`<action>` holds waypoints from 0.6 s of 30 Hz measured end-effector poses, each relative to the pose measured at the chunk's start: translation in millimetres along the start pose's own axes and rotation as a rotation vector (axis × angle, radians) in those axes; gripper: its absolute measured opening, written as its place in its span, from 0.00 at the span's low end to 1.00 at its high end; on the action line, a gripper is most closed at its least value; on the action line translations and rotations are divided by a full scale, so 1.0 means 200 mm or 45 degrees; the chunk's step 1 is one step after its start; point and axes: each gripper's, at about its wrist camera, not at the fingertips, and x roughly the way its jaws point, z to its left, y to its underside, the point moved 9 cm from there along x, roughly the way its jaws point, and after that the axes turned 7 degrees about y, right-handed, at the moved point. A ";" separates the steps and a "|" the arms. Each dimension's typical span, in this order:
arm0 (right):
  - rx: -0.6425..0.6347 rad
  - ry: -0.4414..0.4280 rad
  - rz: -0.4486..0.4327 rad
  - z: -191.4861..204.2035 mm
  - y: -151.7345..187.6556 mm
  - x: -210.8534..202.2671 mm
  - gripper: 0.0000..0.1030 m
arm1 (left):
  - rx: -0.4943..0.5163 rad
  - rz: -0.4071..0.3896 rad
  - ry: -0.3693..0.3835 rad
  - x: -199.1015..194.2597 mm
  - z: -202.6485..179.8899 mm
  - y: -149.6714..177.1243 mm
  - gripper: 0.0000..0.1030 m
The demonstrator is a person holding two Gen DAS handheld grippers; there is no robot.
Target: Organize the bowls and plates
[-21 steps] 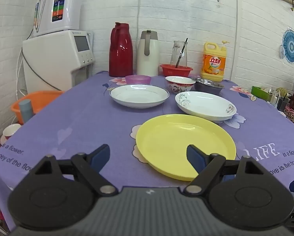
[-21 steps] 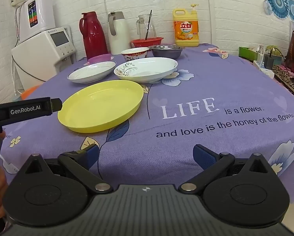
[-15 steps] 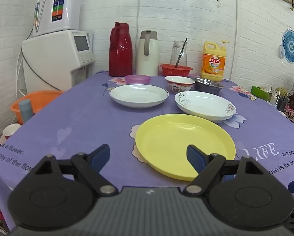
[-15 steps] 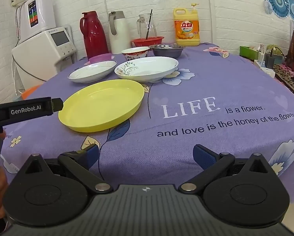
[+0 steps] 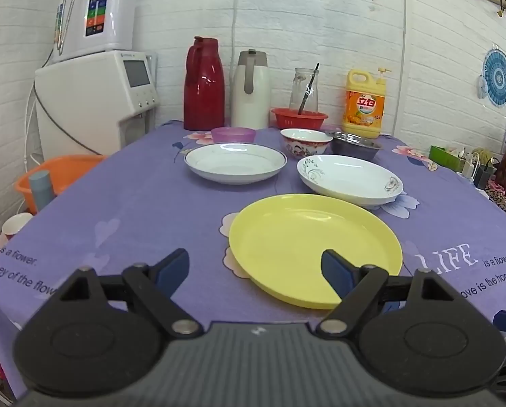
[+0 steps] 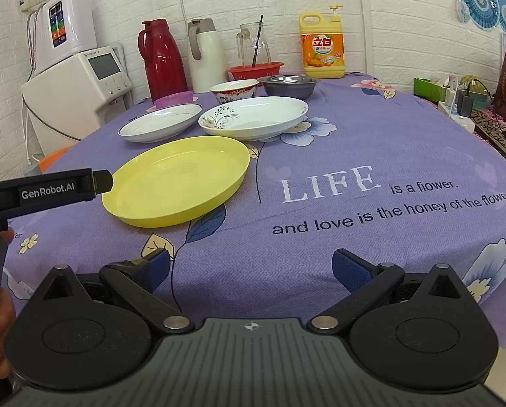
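Note:
A yellow plate lies nearest on the purple tablecloth. Behind it are a white plate and a floral white plate. Further back stand a purple bowl, a patterned bowl and a steel bowl. My left gripper is open and empty at the yellow plate's near edge. My right gripper is open and empty above the cloth, right of that plate.
A red thermos, white jug, red basket with a glass jar and detergent bottle line the back wall. A water dispenser and orange basin stand left of the table.
The right gripper's view has shifted slightly; the plates appear a touch further right. The left gripper has barely moved. Nothing was grasped.

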 end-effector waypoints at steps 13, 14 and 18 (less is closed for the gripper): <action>-0.006 -0.003 0.003 0.01 0.00 0.00 1.00 | 0.002 0.003 0.003 0.00 -0.01 0.00 0.81; -0.006 -0.004 0.004 0.01 0.00 0.00 1.00 | 0.003 0.003 0.003 0.00 -0.01 0.00 0.81; -0.006 -0.005 0.004 0.01 0.00 0.00 1.00 | 0.006 0.003 0.005 0.00 -0.02 0.00 0.81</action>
